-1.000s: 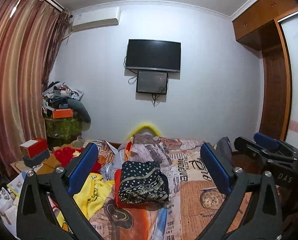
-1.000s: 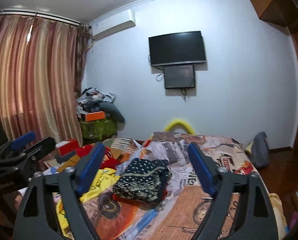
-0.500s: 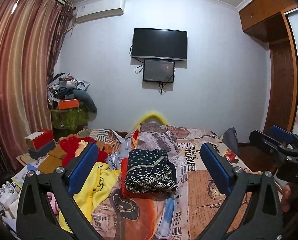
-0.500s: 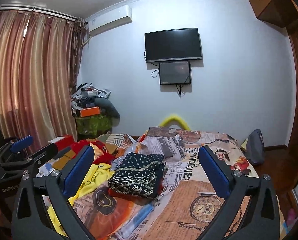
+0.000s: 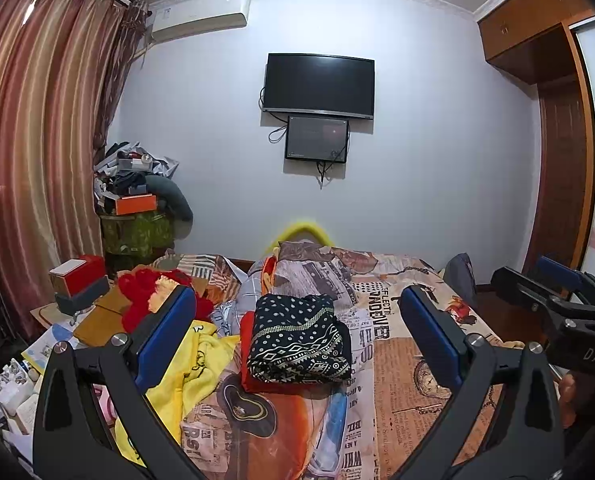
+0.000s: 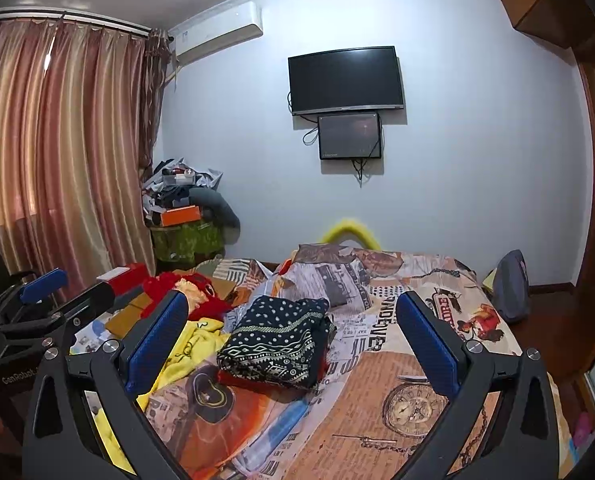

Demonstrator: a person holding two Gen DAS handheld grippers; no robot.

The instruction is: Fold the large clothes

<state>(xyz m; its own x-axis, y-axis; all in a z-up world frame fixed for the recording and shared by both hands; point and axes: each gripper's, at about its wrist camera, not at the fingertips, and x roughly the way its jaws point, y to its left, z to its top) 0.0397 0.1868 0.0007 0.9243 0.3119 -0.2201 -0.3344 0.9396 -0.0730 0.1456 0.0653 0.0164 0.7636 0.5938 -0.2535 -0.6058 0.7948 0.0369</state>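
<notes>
A folded dark patterned garment (image 5: 299, 338) (image 6: 275, 342) lies on a folded red one (image 5: 249, 364) in the middle of the bed (image 5: 409, 392). A loose yellow garment (image 5: 195, 364) (image 6: 187, 344) sprawls to its left, with a red one (image 5: 145, 292) behind it. My left gripper (image 5: 297, 334) hovers over the near end of the bed, jaws wide and empty. My right gripper (image 6: 291, 338) is likewise open with nothing between its pads. Each gripper shows at the edge of the other's view: the right gripper (image 5: 553, 300), the left gripper (image 6: 45, 304).
The bed wears a newspaper-print cover (image 6: 401, 400). Boxes (image 5: 79, 284) and papers crowd its left side. A cluttered stand (image 5: 137, 216) is in the far left corner by the curtains (image 5: 37, 160). A TV (image 5: 319, 84) hangs on the far wall; a wardrobe (image 5: 561, 140) stands right.
The right gripper's jaws have spread wider. Both views have tipped down a little, so the bed sits higher in frame. The clothes have not moved.
</notes>
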